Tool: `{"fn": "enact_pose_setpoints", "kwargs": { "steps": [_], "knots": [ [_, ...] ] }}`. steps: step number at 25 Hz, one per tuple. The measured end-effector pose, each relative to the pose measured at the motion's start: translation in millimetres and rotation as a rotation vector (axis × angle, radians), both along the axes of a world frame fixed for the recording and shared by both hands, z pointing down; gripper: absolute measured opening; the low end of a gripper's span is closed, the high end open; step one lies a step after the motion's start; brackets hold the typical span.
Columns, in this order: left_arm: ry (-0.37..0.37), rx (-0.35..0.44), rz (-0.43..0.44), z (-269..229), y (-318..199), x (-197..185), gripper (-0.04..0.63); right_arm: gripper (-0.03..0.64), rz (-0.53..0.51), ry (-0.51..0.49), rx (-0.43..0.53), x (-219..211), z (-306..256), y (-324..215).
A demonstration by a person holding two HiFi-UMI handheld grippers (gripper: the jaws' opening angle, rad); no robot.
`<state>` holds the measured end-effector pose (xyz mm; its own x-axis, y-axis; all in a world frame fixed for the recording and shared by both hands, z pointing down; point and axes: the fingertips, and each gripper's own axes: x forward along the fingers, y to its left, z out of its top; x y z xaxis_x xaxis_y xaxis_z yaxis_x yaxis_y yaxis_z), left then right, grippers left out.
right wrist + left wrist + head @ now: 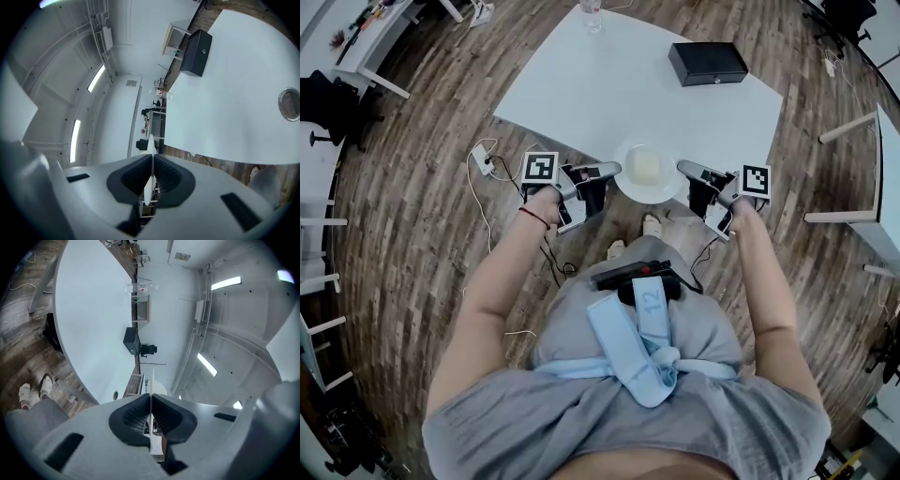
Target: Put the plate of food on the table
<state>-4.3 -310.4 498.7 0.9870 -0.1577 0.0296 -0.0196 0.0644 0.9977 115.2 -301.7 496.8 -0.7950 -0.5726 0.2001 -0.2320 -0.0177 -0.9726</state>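
Note:
A white plate (623, 182) carrying a pale block of food (646, 165) hangs just past the near edge of the white table (609, 84). My left gripper (617, 169) is shut on the plate's left rim. On the opposite rim my right gripper (681, 167) is shut too. In the left gripper view the plate (151, 392) shows edge-on as a thin white line between the jaws of the left gripper (151, 414). The right gripper view shows the same thin plate edge (150, 144) pinched in the right gripper (151, 177).
A black box (707, 63) sits on the table's far right part, and a clear glass (592, 16) stands at its far edge. Cables and a power strip (484, 163) lie on the wood floor at the left. Other white tables (881, 178) stand around.

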Motion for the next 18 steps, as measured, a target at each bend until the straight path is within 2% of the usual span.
{"fn": "enact_pose_setpoints", "kwargs": {
  "steps": [10, 14, 18],
  "knots": [
    [-0.094, -0.002, -0.019, 43.4, -31.1, 1.9, 0.028, 0.037, -0.050, 0.006, 0.000, 3.9, 42.2, -40.2],
    [-0.120, 0.049, -0.029, 60.1, -52.6, 5.6, 0.027, 0.037, -0.044, 0.010, 0.016, 7.4, 57.8, -62.2],
    [-0.152, 0.060, -0.041, 81.0, -70.1, 7.1, 0.028, 0.037, -0.057, 0.029, 0.019, 10.0, 74.3, -78.8]
  ]
}}
